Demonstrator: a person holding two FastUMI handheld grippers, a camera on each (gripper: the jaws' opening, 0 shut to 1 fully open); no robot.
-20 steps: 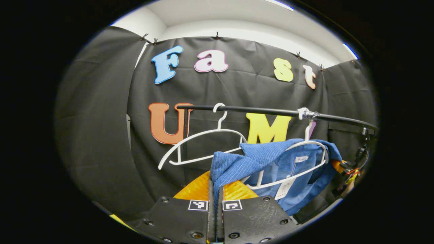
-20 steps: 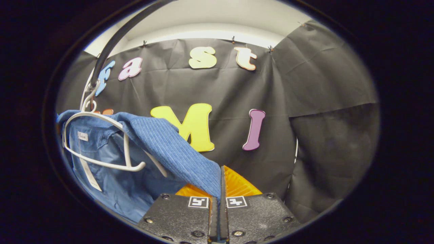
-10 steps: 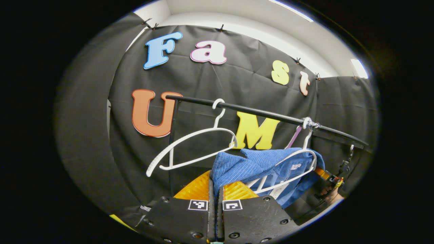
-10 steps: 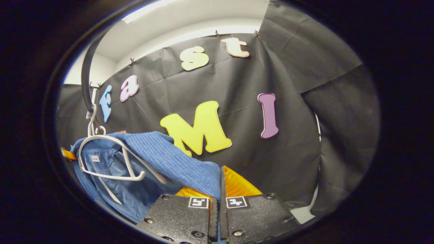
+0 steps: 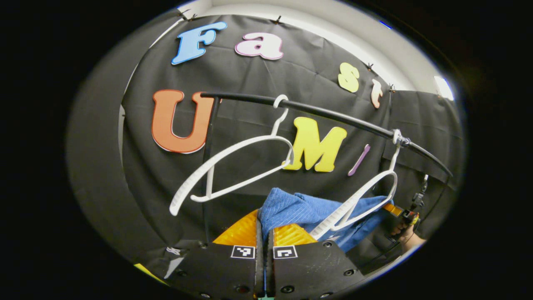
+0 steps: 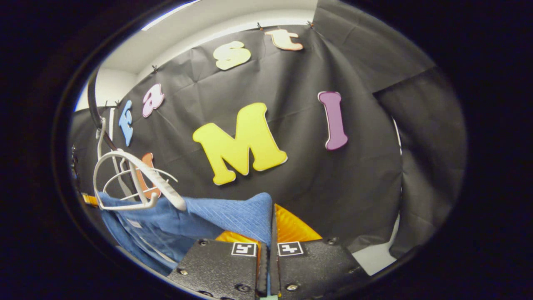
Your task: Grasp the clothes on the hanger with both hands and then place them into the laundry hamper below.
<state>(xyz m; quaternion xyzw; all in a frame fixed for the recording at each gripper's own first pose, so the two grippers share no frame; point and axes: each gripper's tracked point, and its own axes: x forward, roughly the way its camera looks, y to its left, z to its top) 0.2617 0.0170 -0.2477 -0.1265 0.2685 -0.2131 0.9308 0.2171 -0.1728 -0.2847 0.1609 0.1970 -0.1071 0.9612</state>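
— Where is the blue garment (image 5: pixel 306 210) held?

— It is clamped between the closed fingers of the left tool (image 5: pixel 263 233) and, at its other end, the right tool (image 6: pixel 268 227). It is seen below the white hanger (image 5: pixel 366 196), off its arms, at five o'clock from the black rail (image 5: pixel 325 113).

— And the hamper?

— No container can be made out.

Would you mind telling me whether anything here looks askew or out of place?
Both white hangers tilt on the rail: the bare one and the one the blue shirt has come off. Each gripper pinches the shirt.
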